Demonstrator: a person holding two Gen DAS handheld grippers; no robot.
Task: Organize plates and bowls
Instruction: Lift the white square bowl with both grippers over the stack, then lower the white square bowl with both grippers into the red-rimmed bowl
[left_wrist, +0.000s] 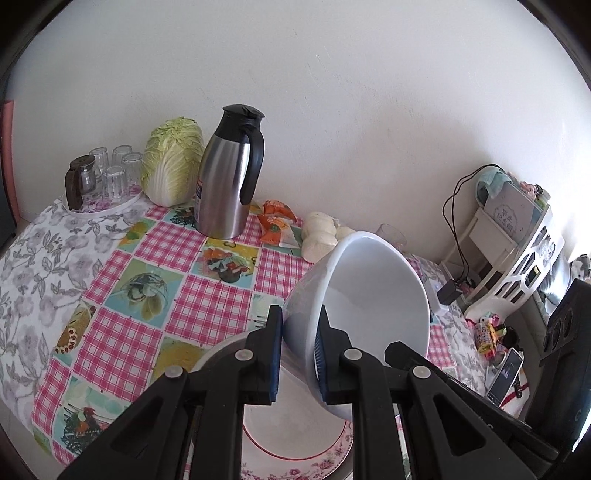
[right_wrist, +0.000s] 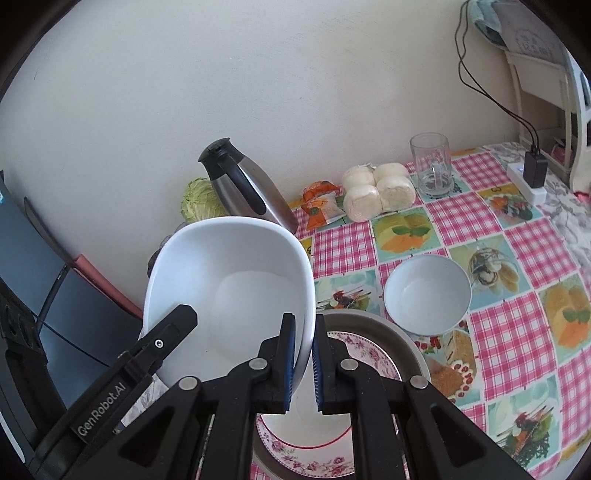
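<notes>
Above the tabletop, one large white bowl hangs tilted, each tool, left and right, pinching its rim over one floral plate; one smaller bowl sits beside it.

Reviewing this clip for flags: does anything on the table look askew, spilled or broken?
Only the large white bowl stands out: it is tipped steeply over the floral plate, both grippers' fingers pinching opposite sides of its rim. It looks empty, nothing spilled or cracked. The small bowl sits upright.
</notes>
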